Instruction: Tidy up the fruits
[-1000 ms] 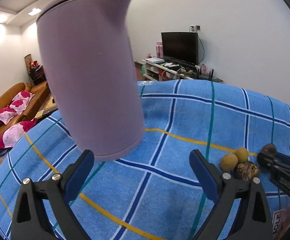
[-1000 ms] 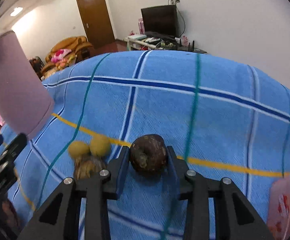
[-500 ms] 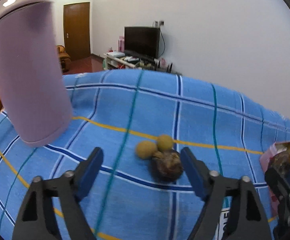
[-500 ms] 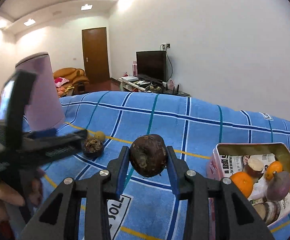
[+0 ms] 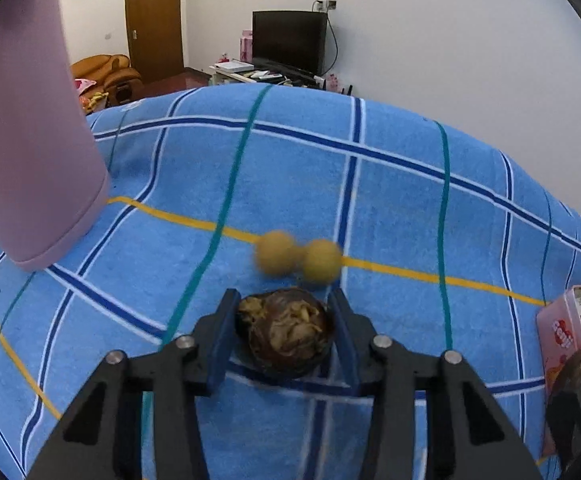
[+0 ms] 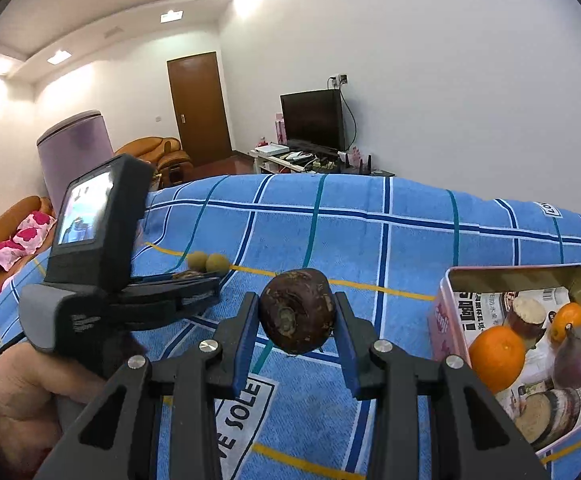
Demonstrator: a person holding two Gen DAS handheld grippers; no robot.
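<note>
A dark brown fruit with wrinkled tan pulp (image 5: pixel 286 332) lies on the blue checked cloth (image 5: pixel 390 208). My left gripper (image 5: pixel 284 300) is closing on it, and both pads touch its sides. Just beyond lie two small yellow round fruits (image 5: pixel 276 256), blurred. My right gripper (image 6: pixel 295 300) is shut on a dark round fruit (image 6: pixel 296 312), held above the cloth to the left of the pink tin (image 6: pixel 442 320). In the right wrist view the left gripper (image 6: pixel 194 280) sits low beside the yellow fruits (image 6: pixel 208 262).
The tin holds oranges (image 6: pixel 496 356), a purple fruit (image 6: pixel 578 356) and cut pieces on printed paper. A tall lilac kettle (image 5: pixel 30 120) stands at the cloth's left. A person's hand (image 6: pixel 18 400) holds the left gripper's handle. A TV and sofa are beyond the table.
My left gripper swung right from the kettle, came down over the brown fruit and narrowed around it. My right gripper carried its dark fruit right until the tin came into view.
</note>
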